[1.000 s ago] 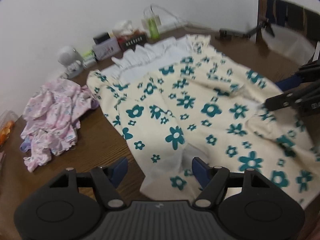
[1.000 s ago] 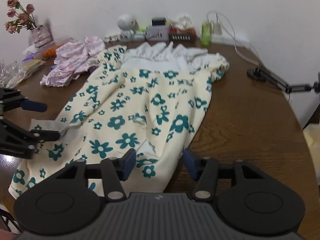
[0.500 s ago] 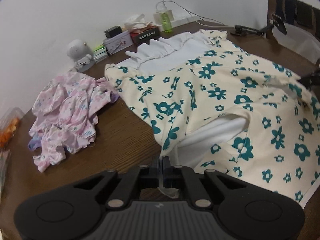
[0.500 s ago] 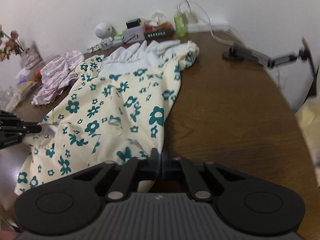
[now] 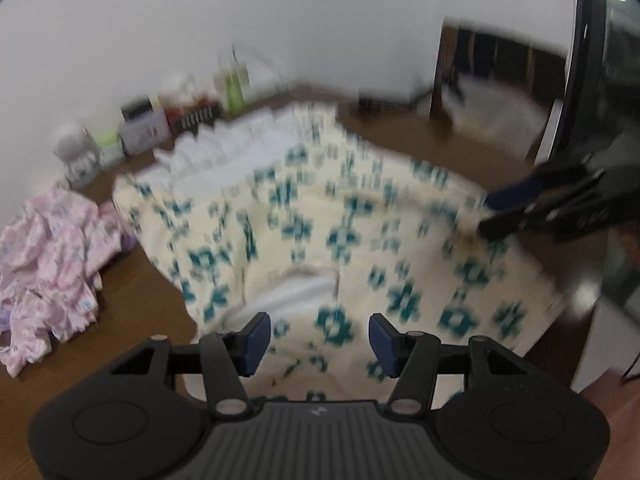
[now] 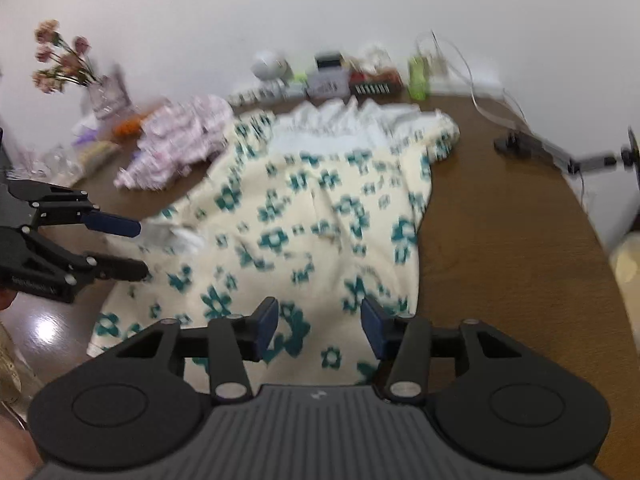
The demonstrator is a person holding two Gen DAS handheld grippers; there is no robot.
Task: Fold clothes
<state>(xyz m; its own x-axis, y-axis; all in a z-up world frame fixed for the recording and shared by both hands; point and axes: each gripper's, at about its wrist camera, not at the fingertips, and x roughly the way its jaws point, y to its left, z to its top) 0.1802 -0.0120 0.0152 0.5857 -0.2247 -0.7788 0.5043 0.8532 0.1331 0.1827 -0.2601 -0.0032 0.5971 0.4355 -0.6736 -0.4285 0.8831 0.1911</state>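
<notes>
Item under task: cream cotton garment w/ teal flower print and white ruffled collar [image 6: 316,216]. It lay spread over the near half of the brown wooden tabletop [image 6: 500,248], collar end toward the wall, hem end at the near edge under both claws. One flap near the left side was turned, showing white lining. Judged: fold at an early stage; the garment was mostly flat and open, no neat stacked shape visible, several folds left to do. Both views were motion-blurred, so fine creases could not be confirmed.

Your left gripper [image 5: 319,338] was spread wide, blue pads apart, nothing between them, over the hem area. Your right gripper [image 6: 319,328] was likewise spread, pinching nothing, over the hem near the garment's right edge.

Second item: crumpled pink-print garment [image 6: 180,140], lying just beside the cream one's left shoulder, unfolded; judged as pending work.

Surface: glossy dark wood, rounded edge, bare on the right side.

Room: plain white wall behind. Along the wall a row of small items incl. a green bottle [image 6: 418,76] and a white round gadget [image 6: 270,65]; a vase w/ dried pink flowers [image 6: 100,92] at far left; a black clamp arm [image 6: 560,154] at right.
</notes>
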